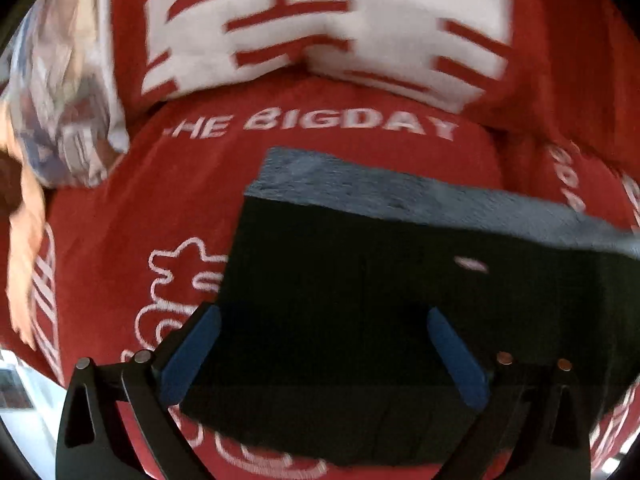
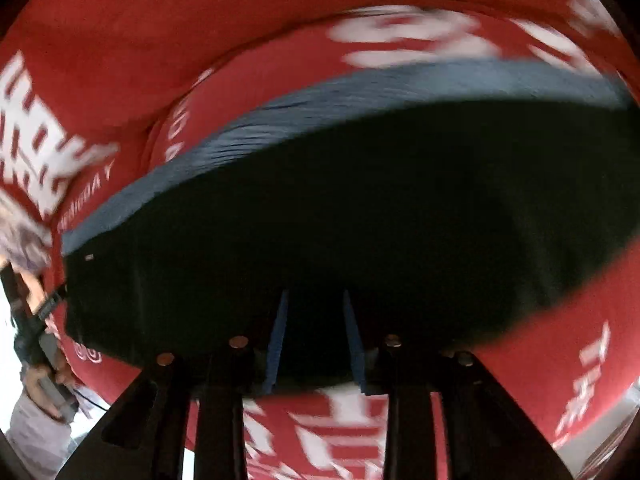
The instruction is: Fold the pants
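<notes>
The black pants (image 1: 360, 320) lie folded in a flat block on the red blanket (image 1: 168, 184) with white letters, right under both tools. The left gripper (image 1: 324, 344) points down at them with its blue pads (image 1: 188, 360) spread wide apart — nothing pinched. The right gripper (image 2: 316, 340) hangs over the same dark cloth, jaws a little apart and empty. The gray waistband (image 1: 400, 188) runs across the far edge, so the long side lies crosswise to both — I think neither hand is nearer.

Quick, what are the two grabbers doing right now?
Left gripper: open wide over the dark pants, holding nothing.
Right gripper: partly open over the pants, gripping nothing.
</notes>
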A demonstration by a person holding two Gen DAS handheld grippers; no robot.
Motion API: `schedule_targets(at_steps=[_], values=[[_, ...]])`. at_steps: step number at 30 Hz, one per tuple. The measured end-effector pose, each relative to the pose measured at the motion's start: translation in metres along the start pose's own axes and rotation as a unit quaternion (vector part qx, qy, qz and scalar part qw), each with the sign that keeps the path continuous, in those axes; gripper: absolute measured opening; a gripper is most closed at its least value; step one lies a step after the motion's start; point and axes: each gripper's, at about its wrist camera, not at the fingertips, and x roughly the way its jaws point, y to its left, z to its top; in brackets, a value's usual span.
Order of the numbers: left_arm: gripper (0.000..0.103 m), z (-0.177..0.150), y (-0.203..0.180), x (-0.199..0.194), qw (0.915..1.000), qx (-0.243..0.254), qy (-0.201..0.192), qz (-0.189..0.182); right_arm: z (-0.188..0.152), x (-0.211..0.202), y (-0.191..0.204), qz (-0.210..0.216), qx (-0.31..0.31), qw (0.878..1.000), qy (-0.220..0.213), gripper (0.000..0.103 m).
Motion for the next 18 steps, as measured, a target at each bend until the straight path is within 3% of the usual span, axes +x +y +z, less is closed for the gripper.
schedule_targets(at_steps=[1, 5, 7, 9, 13, 18], values=[[0.103, -0.005, -0.015, -0.012, 0.9999, 0.012, -0.002, -0.009, -0.005, -0.009, -0.015, 0.015, 0.023, 1.000, -0.007, 0.040], [0.103, -0.023, -0.087, -0.035, 0.9953, 0.062, 0.004, -0.075, -0.012, -0.026, -0.049, 0.065, 0.091, 0.993, -0.023, 0.043], [0.103, -0.032, -0.124, -0.037, 0.9916, 0.085, 0.019, -0.095, -0.014, -0.028, -0.063, 0.080, 0.123, 0.989, -0.029, 0.045], [0.103, -0.039, -0.153, -0.028, 0.9883, 0.091, 0.041, -0.116, -0.019, -0.025, -0.076, 0.124, 0.164, 0.978, -0.025, 0.045], [0.103, -0.062, -0.167, -0.006, 0.9842, 0.060, 0.105, -0.129, -0.021, -0.006, -0.086, 0.189, 0.195, 0.962, 0.000, 0.045], [0.103, -0.059, -0.147, -0.021, 0.9834, 0.014, 0.094, -0.155, -0.009, 0.020, -0.084, 0.230, 0.208, 0.951, 0.013, 0.045]])
